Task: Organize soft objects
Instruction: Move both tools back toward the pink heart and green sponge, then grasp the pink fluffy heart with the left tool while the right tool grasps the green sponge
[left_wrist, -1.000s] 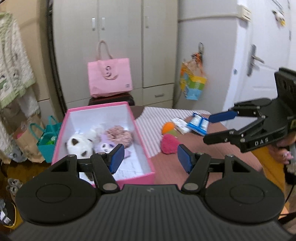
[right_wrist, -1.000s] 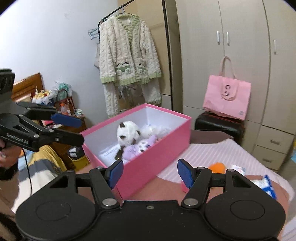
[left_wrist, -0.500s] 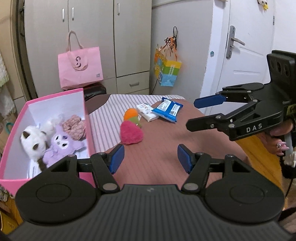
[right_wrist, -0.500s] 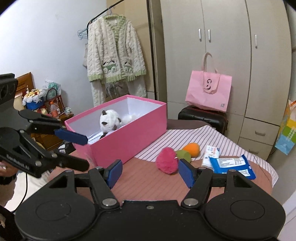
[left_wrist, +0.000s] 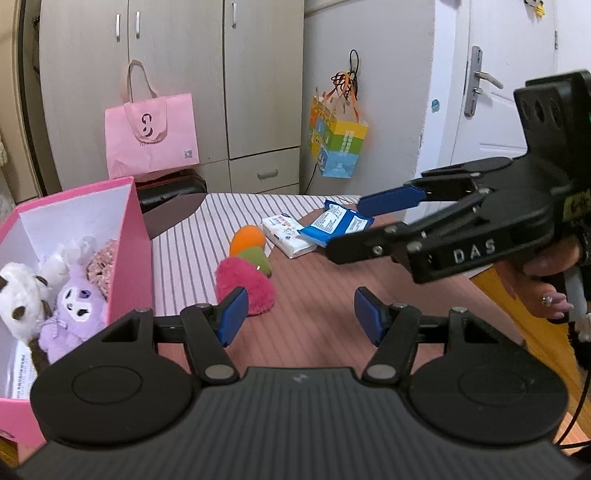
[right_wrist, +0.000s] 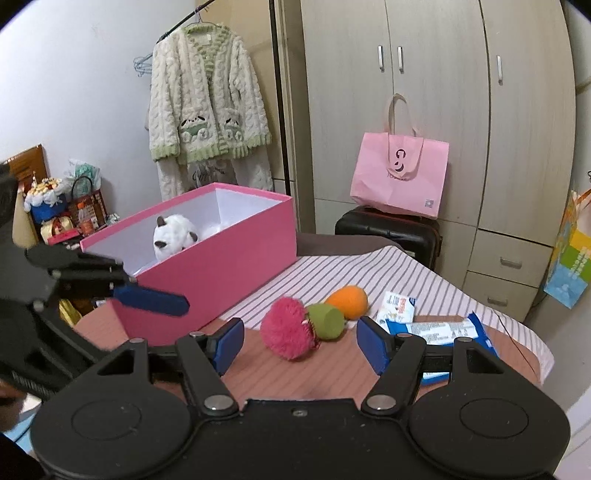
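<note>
A pink box (left_wrist: 135, 236) (right_wrist: 221, 266) on the table's left holds a white panda plush (left_wrist: 20, 295) (right_wrist: 173, 236), a purple plush (left_wrist: 75, 306) and a pink scrunchie (left_wrist: 103, 262). On the table lie a fuzzy magenta pompom (left_wrist: 245, 286) (right_wrist: 286, 328) and an orange-and-green carrot plush (left_wrist: 251, 247) (right_wrist: 338, 308). My left gripper (left_wrist: 299, 315) is open and empty, just short of the pompom; it also shows at the left of the right wrist view (right_wrist: 151, 301). My right gripper (right_wrist: 299, 341) is open and empty, near the pompom; it also shows in the left wrist view (left_wrist: 364, 225).
A white tissue pack (left_wrist: 286, 234) (right_wrist: 399, 306) and a blue wet-wipes pack (left_wrist: 334, 225) (right_wrist: 439, 328) lie on the striped cloth (left_wrist: 221, 214). A pink tote (left_wrist: 151, 136) rests on a black suitcase (right_wrist: 388, 229) by the wardrobe. A colourful bag (left_wrist: 338, 144) hangs nearby.
Both grippers have swung right, away from the pink box and toward the pompom and carrot plush, and come lower and closer to them. Both stay open and empty.
</note>
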